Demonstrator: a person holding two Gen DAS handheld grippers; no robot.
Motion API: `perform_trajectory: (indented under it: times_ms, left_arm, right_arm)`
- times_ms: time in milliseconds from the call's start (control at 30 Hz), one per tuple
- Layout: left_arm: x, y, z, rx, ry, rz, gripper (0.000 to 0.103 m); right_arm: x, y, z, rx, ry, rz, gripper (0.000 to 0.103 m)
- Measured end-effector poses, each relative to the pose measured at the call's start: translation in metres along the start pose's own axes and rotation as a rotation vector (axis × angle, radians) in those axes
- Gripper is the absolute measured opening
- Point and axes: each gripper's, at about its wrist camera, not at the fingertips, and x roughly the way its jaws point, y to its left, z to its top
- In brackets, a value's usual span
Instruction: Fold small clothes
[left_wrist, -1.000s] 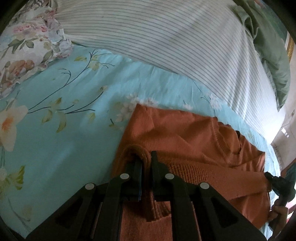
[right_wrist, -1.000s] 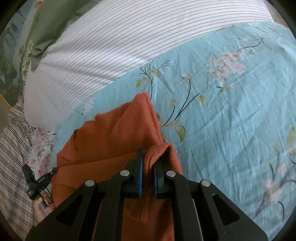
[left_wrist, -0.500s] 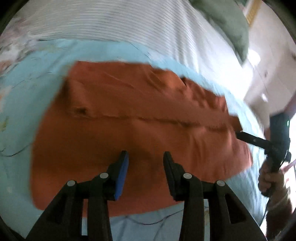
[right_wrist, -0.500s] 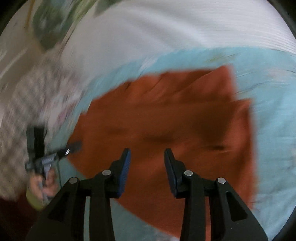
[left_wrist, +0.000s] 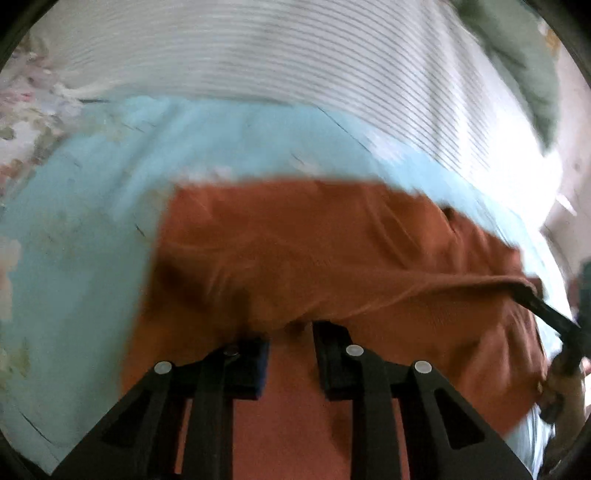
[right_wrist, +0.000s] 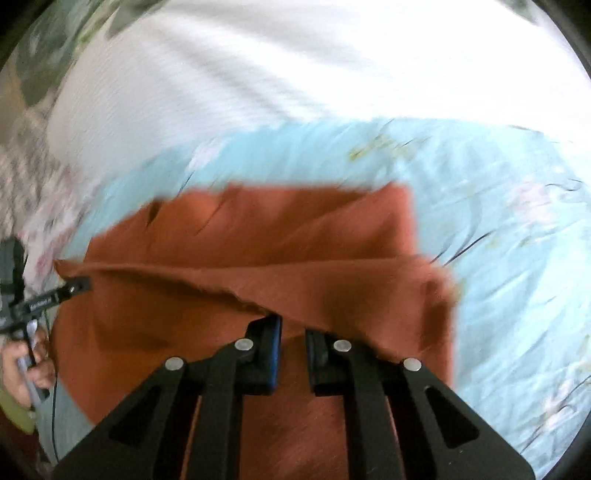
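A rust-orange knit garment (left_wrist: 332, 258) is lying spread on the light-blue floral bedsheet (left_wrist: 92, 221), directly ahead of and beneath both tools. A folded edge is running across it from side to side, wrinkled along the crease. The left tool (left_wrist: 290, 343) is standing narrowly parted with cloth bunching at its tips; the right tool (right_wrist: 293, 339) is likewise narrowly parted over the fold, gripping nothing clearly. A white striped cover (left_wrist: 295, 55) is lying beyond.

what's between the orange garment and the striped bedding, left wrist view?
In the left wrist view, only a band of light blue floral sheet separates the orange garment from the striped bedding. Nothing else lies on it, though the frame is blurred.
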Motion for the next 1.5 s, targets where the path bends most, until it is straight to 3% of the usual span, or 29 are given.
perform_trajectory:
  times_ms: [67,133,300,433,533,700,800,867,933,1200,1500]
  left_arm:
    - [-0.002,0.014,0.015,-0.054,-0.035,0.044,0.041]
    - [-0.005,0.026,0.020,-0.101,-0.053,0.049,0.042]
    - [-0.028,0.050,0.007,-0.173,-0.104,0.074,0.058]
    - [-0.050,0.078,-0.006,-0.288,-0.159,0.098,0.058]
    - [-0.058,0.090,-0.005,-0.353,-0.159,0.050,0.058]
    - [-0.080,0.057,-0.021,-0.238,-0.162,0.050,0.058]
    - [-0.091,0.037,-0.051,-0.209,-0.144,-0.003,0.061]
    - [-0.097,0.026,-0.074,-0.204,-0.129,-0.040,0.061]
    - [-0.102,0.016,-0.101,-0.215,-0.110,-0.086,0.062]
    - [-0.114,0.008,-0.161,-0.304,-0.067,-0.198,0.062]
    - [-0.121,0.011,-0.181,-0.351,-0.061,-0.195,0.064]
  right_arm:
    - [-0.002,-0.008,0.010,0.050,-0.032,-0.019,0.011]
    - [-0.009,-0.016,0.010,0.095,-0.058,-0.031,0.012]
    - [-0.043,-0.042,0.001,0.221,-0.152,-0.067,0.016]
    - [-0.070,-0.056,-0.006,0.268,-0.199,-0.072,0.016]
    - [-0.081,-0.054,-0.011,0.269,-0.185,-0.031,0.016]
    - [-0.078,-0.024,-0.023,0.194,-0.144,0.015,0.017]
    - [-0.073,-0.009,-0.040,0.177,-0.096,0.047,0.019]
    - [-0.069,0.000,-0.052,0.175,-0.064,0.074,0.029]
    - [-0.069,0.012,-0.066,0.166,-0.048,0.104,0.047]
    - [-0.082,0.045,-0.115,0.150,-0.021,0.191,0.047]
    - [-0.097,0.060,-0.156,0.170,0.026,0.243,0.049]
